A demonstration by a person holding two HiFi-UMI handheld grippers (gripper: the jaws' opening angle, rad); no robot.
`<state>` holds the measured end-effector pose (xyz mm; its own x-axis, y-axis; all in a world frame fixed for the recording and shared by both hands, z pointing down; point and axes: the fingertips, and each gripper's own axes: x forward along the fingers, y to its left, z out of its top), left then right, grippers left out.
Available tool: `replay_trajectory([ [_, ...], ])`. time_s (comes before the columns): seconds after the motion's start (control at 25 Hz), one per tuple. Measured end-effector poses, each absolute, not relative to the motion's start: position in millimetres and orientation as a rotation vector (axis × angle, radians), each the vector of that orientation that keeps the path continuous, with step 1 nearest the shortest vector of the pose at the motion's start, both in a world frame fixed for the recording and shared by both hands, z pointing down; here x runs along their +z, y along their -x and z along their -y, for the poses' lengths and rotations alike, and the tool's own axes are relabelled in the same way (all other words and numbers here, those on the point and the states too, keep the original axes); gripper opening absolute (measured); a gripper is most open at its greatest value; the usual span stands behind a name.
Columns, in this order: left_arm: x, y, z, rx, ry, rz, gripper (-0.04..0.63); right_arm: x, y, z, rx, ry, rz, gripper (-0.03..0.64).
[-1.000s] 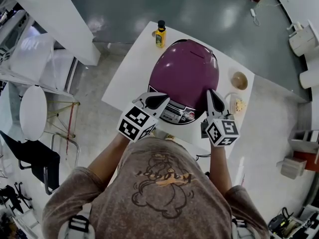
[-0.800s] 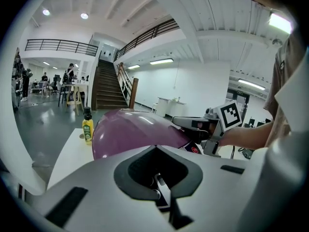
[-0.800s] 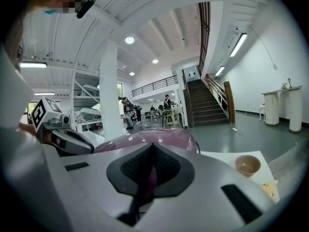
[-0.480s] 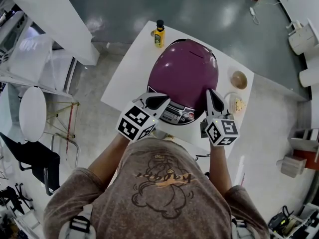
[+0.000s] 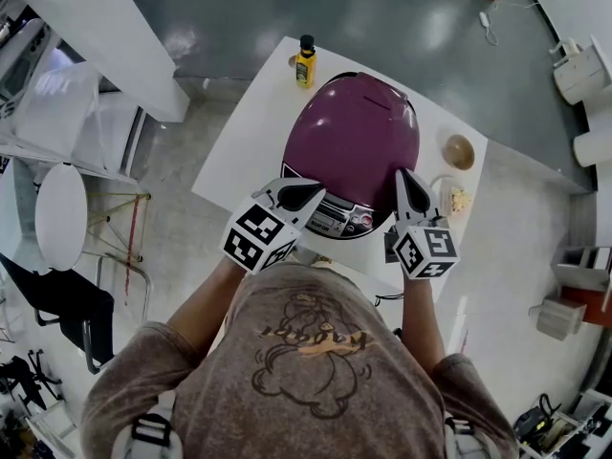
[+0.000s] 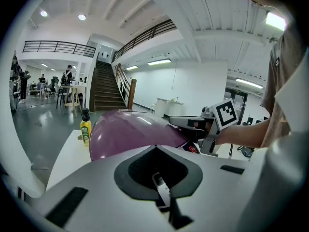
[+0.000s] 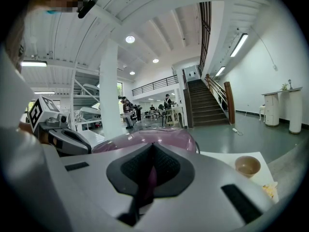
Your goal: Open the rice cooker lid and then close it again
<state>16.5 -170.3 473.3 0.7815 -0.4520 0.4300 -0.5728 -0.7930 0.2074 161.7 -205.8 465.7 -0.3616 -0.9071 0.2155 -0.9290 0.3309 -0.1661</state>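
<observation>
Looking down, the biggest thing is the white table (image 5: 247,137). A big purple rice cooker (image 5: 356,137) sits on it, toward the side where the person stands. The round lid (image 5: 359,122) is down and shut. The front of the cooker, with its silver button panel (image 5: 337,221), faces the person.

Next come the two claws, one in each hand. The left gripper (image 5: 304,195) points at the front left corner of the cooker, just beside the button panel. Its two jaws are pressed together with nothing between them. The right gripper (image 5: 412,192) lies along the front right side of the cooker. Its jaws are together too, and they hold nothing. Both tips are very close to the cooker, but I cannot tell if they touch it.

A small brown bowl (image 5: 459,153) stands on the table to the right of the cooker, apart from it. Just nearer to the person is a bit of pale yellow food (image 5: 460,200).

A little yellow bottle (image 5: 306,65) with a black cap stands up straight at the far edge of the table, behind the cooker on the left.
</observation>
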Motion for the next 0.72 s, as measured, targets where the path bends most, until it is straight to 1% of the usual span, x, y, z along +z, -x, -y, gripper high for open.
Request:
replay_trajectory([
  [0.52,472,-16,168,0.5,-2.655,0.755,0.02,459,-162,205,0.37,-1.733,2.495,0.002],
  [0.72,464,-16,166,0.442,-2.642,0.703,0.02,452,-162,204,0.328,-1.725,2.51,0.002],
])
